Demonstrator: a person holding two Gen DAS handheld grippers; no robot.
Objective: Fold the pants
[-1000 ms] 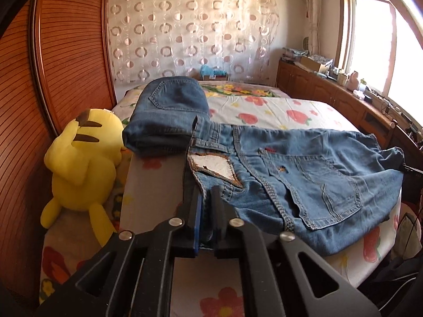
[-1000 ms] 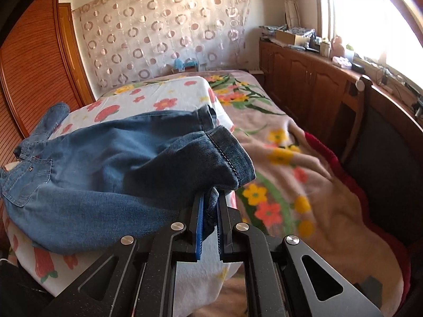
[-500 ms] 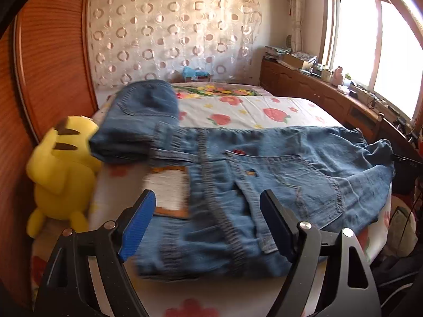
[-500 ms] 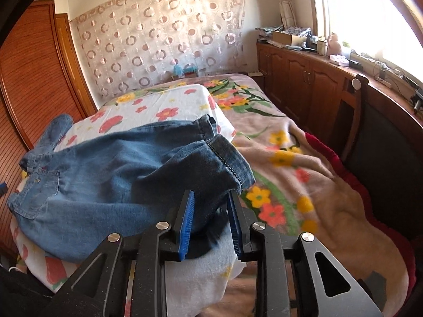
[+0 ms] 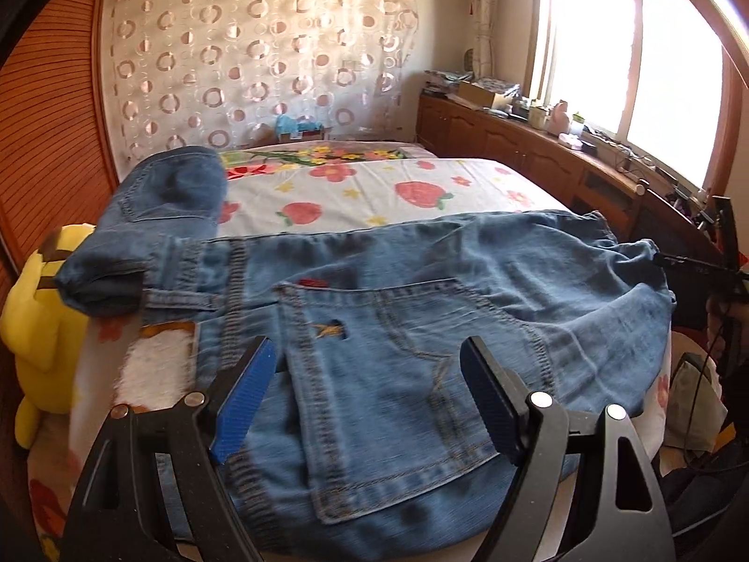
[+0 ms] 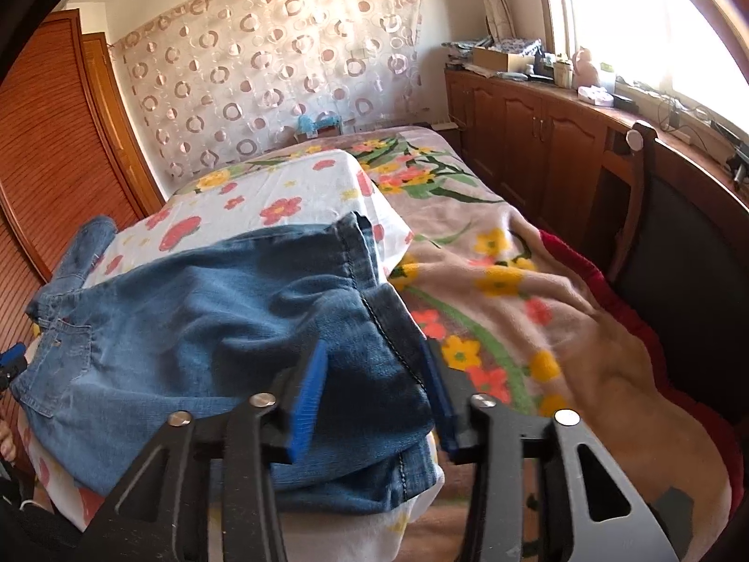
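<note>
Bed [image 5: 421, 173] w/ flowered sheet carries jeans [image 5: 421, 309], spread flat across near edge, waist end left, cuffs right. Denim: heavy-ish, limp, grippy, not fragile; best pinched at thick waistband or cuff hems. Left tool [image 5: 370, 398] wide, empty above back pocket. Right tool [image 6: 374, 398] opening, cuff [image 6: 388, 328] lying loose betw. pads.
</note>
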